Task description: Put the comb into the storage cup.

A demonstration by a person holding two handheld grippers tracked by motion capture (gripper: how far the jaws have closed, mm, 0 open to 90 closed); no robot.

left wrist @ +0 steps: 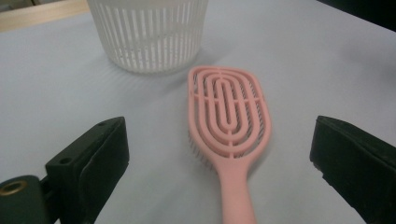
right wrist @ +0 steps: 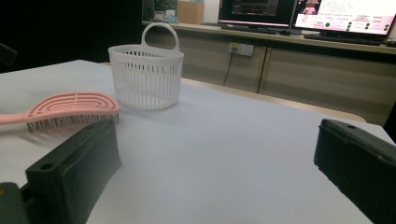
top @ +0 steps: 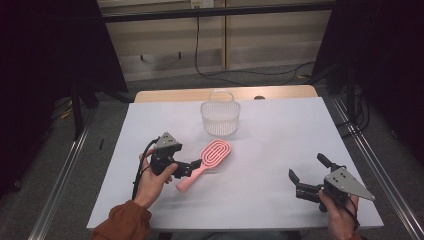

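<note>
Lying bristles-down, pink hairbrush (left wrist: 229, 116) between wide left gripper (left wrist: 219, 158) jaws, white basket (left wrist: 149, 35) beyond, right gripper (top: 307, 172) wide.

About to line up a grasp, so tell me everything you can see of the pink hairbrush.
The pink hairbrush looks like smooth plastic: an oval vented head of nested loops and a plain straight handle. It lies flat on the white table cover, bristles down, head toward the white basket but apart from it. The left gripper stands open astride the handle, pads clear of it.

Black claws (top: 194, 164) topped by grey three-cornered plates — rust-orange sleeve (top: 122, 222), black trailing cable.
</note>
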